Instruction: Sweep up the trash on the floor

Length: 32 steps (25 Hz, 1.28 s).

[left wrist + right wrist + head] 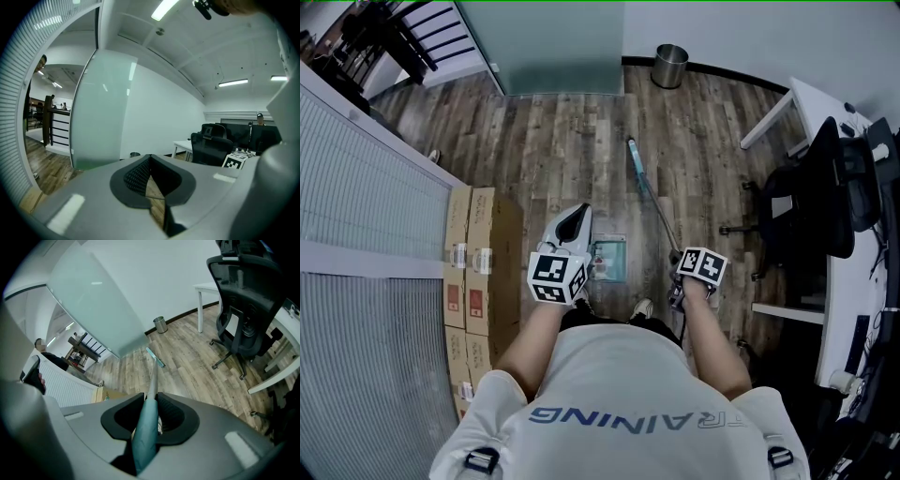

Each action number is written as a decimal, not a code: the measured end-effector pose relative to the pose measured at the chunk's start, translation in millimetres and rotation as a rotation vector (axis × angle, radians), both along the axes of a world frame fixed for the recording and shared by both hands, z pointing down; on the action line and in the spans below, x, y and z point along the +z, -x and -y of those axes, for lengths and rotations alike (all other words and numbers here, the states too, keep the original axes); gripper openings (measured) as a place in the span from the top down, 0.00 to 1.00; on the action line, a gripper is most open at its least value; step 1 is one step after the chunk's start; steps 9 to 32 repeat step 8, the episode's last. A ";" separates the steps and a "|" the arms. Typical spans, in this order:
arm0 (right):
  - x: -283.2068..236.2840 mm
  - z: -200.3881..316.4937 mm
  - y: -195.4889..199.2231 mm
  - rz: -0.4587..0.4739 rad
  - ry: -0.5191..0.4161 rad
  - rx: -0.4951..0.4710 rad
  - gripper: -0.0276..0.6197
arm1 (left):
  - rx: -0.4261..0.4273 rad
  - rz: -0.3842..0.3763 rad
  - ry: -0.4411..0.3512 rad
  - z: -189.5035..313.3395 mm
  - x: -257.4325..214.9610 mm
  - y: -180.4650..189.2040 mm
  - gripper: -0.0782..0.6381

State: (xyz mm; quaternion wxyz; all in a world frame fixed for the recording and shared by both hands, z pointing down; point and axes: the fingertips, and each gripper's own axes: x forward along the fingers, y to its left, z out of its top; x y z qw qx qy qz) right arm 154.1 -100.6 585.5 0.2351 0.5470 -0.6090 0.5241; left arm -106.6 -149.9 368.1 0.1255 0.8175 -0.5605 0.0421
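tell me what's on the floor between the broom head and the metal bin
Nothing: in the head view only bare wood floor separates the broom head from the metal bin.

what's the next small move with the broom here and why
Likely pull the broom head back across the floor toward the dustpan. The right gripper is shut on the broom handle, the head lies far out ahead, and the dustpan sits close by the person's shoe.
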 end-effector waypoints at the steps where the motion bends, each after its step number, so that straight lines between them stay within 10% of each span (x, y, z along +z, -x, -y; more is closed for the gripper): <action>1: 0.0 -0.3 0.1 -0.002 -0.001 -0.004 0.79 | -0.002 0.004 -0.001 -0.3 -0.1 0.6 0.89; 32: -1.8 -1.3 6.6 -0.006 -0.008 -0.019 0.79 | -0.023 0.004 0.004 1.6 -1.7 16.8 0.89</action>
